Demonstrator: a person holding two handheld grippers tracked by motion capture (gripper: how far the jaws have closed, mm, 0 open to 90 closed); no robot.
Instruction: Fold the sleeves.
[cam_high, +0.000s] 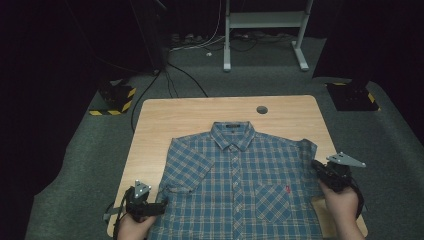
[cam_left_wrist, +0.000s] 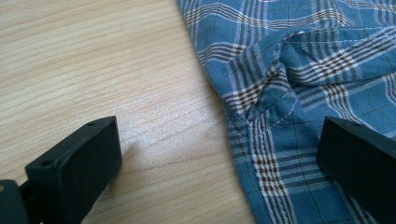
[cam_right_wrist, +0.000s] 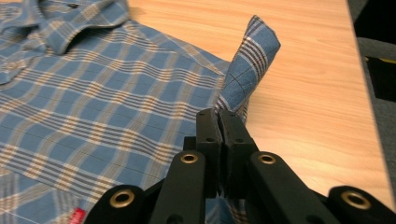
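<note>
On the table (cam_high: 165, 112) | shirt (cam_high: 240, 190): light, limp, best pinched at hems | right tool (cam_right_wrist: 218, 116) clenches our sleeve (cam_right_wrist: 250, 60) | left tool (cam_left_wrist: 219, 154) released.

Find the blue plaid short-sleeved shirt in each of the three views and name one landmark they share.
High view: blue plaid short-sleeved shirt lies flat, centre to bottom.
Left gripper view: its sleeve edge takes up the right side.
Right gripper view: it covers the left, one sleeve pinched upward.
Shared landmark: light wooden table.
</note>
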